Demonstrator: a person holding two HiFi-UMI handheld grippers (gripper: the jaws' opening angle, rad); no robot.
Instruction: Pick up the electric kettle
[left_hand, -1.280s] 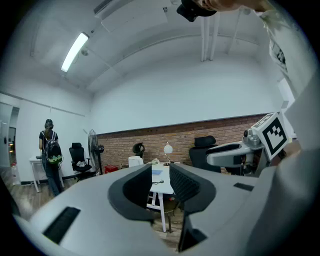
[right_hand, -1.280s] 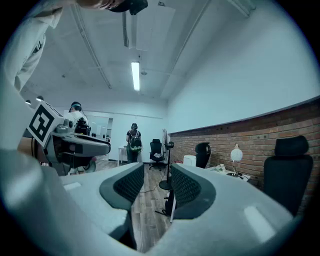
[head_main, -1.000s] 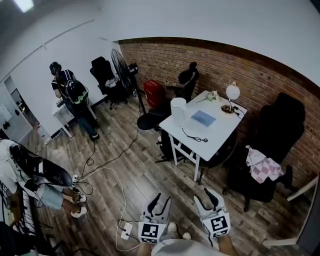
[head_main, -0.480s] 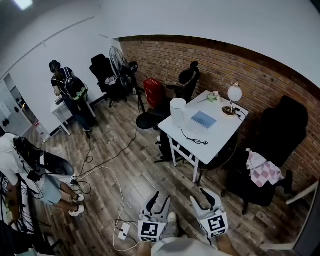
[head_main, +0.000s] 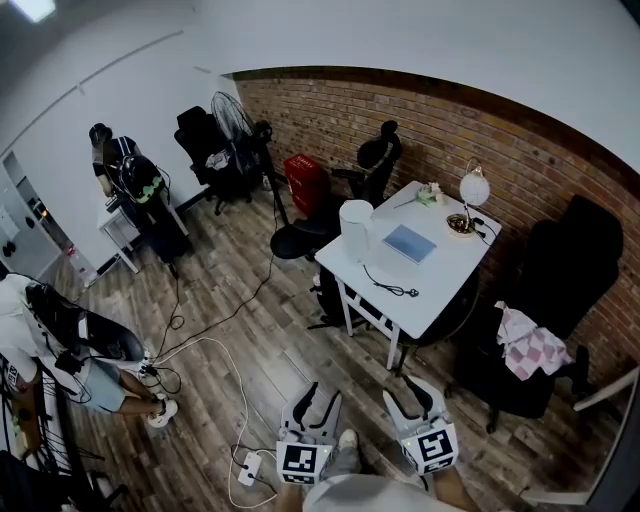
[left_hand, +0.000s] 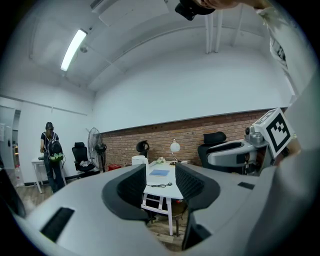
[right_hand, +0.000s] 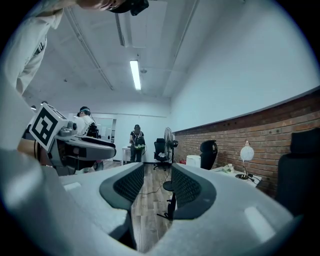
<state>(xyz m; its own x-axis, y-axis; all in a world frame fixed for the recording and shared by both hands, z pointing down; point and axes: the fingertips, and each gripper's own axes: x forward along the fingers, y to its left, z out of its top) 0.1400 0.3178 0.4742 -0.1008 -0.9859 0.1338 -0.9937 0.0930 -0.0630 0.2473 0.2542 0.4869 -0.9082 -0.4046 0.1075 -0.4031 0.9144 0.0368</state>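
Holding both low, well short of the desk (head_main: 440, 290): our left hand-held gripper (head_main: 318, 402) has just been opening slightly, empty; right hand-held gripper (head_main: 411, 396) closed, empty. The kettle (head_main: 356, 222) stands on a desk corner.

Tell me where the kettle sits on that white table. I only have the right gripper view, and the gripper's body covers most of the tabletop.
Observer: In the head view the kettle stands upright at the left corner of the white table, as that view shows it.
Operator: Anything beside it?
Observer: A blue pad lies flat just to the right of it, not touching it.
Operator: Cord?
Observer: A black cable lies loose on the tabletop, between the kettle and the near edge. I cannot tell whether it joins the kettle.
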